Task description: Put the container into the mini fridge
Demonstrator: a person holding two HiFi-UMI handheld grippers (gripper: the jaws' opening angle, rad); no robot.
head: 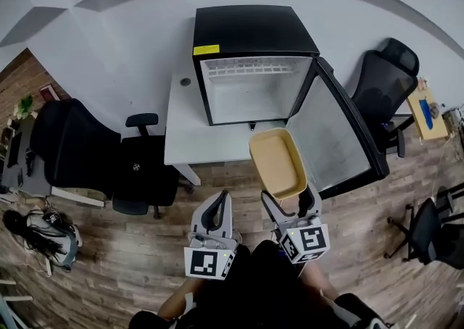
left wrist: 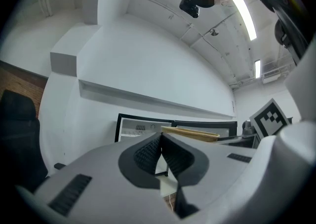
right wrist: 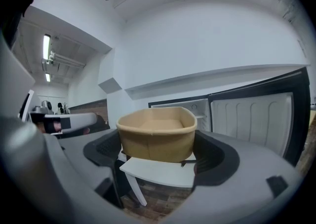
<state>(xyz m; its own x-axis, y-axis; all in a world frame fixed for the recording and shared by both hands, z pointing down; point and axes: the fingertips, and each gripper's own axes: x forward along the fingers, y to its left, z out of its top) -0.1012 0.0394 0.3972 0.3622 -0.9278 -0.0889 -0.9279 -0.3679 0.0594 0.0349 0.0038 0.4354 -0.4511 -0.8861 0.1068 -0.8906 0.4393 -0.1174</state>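
My right gripper (head: 290, 203) fingers clamp the container (head: 275, 162) mid-frame, apparently off the bench (head: 190, 132); my left gripper (head: 217, 206) fingers touch, empty.

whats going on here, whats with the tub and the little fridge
A person has a tan oblong container, which looks empty, clamped in the right hand-held gripper. They hold it in front of a black mini fridge that stands on a white table. The fridge door is wide open, and the container is not yet inside. The left hand-held gripper is shut on nothing beside it.
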